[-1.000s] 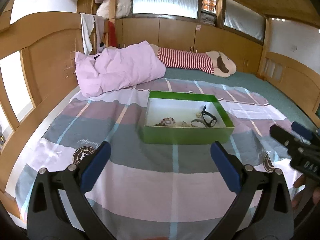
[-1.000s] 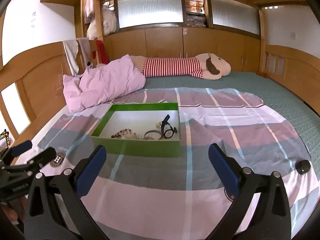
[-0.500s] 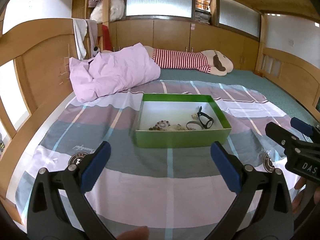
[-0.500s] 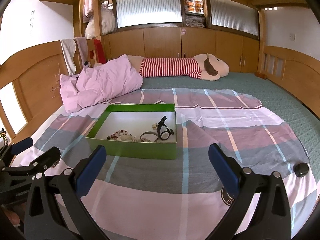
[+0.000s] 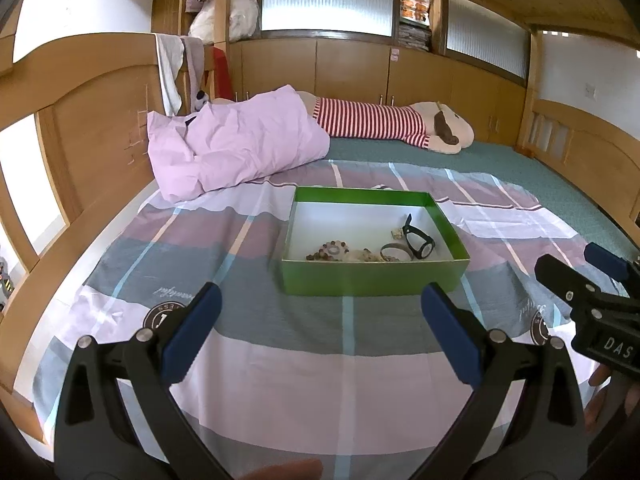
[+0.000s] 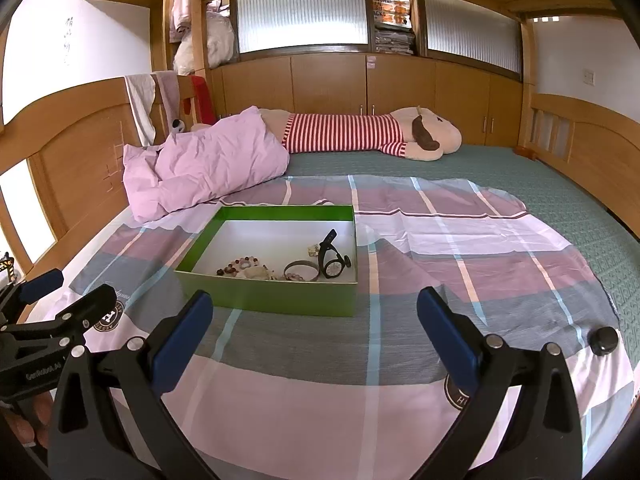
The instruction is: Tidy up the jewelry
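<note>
A green box (image 5: 372,278) (image 6: 272,300) with a white inside sits on the striped sheet. It holds a black watch (image 5: 420,240) (image 6: 334,262), a metal bangle (image 5: 395,251) (image 6: 301,271), a bead bracelet (image 5: 334,249) (image 6: 237,264) and small pieces. My left gripper (image 5: 320,322) hovers open in front of the box with nothing between its fingers. My right gripper (image 6: 314,328) is open too, empty, a little before the box's near wall. Each gripper shows at the edge of the other view.
A pink pillow (image 5: 236,148) (image 6: 200,164) and a long striped plush toy (image 5: 396,124) (image 6: 360,132) lie behind the box. A small black round object (image 6: 605,340) rests on the sheet at right. Wooden bed rails (image 5: 80,128) run along the left and right.
Both grippers have drifted slightly, so the box sits a little more to the centre in the left view. Both stay open and empty; the jewelry has not moved.
</note>
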`<state>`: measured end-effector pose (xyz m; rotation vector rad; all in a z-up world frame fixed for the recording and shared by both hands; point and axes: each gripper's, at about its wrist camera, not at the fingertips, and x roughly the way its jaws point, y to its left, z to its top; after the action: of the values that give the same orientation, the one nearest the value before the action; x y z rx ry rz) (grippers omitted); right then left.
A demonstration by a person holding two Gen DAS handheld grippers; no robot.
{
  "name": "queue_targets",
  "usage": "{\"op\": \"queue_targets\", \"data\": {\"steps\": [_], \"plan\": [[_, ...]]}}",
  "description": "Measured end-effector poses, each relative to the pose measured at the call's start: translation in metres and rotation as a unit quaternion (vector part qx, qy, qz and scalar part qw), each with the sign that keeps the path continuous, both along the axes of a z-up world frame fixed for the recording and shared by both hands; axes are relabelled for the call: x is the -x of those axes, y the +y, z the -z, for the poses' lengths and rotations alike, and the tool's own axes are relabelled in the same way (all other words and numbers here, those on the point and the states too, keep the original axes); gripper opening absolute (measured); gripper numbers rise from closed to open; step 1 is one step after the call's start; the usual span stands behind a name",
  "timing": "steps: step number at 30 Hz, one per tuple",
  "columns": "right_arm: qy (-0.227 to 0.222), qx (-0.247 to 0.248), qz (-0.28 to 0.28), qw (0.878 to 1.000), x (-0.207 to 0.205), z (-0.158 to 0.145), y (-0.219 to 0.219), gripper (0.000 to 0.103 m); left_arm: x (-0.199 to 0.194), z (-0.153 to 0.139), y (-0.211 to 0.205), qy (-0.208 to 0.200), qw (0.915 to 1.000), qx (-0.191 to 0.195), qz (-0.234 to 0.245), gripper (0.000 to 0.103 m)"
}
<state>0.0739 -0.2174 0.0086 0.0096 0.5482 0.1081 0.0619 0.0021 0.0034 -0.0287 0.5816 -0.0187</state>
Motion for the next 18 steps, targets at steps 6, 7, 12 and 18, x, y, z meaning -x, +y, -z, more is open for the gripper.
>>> {"op": "queue_targets", "data": {"steps": [6, 7, 12, 18], "plan": [[0.0, 0.0, 0.0, 1.0, 0.0001, 0.0002, 0.0, 0.1, 0.0001, 0.0002, -0.0007, 0.0, 1.0, 0.001, 0.002, 0.099], [0.0, 0.0, 0.0, 1.0, 0.0001, 0.0002, 0.0, 0.1, 0.0002, 0.0003, -0.0003, 0.0, 1.0, 0.002, 0.002, 0.099], [0.0, 0.0, 0.0, 1.0, 0.0001, 0.0001, -0.0002, 0.1, 0.0002, 0.0001, -0.0003, 0.0, 1.0, 0.002, 0.002, 0.099], [0.0, 0.0, 0.0, 1.0, 0.0002, 0.0003, 0.0001, 0.1, 0.0001, 0.0002, -0.0041, 0.003, 1.0, -0.002, 0.005, 0.099]]}}
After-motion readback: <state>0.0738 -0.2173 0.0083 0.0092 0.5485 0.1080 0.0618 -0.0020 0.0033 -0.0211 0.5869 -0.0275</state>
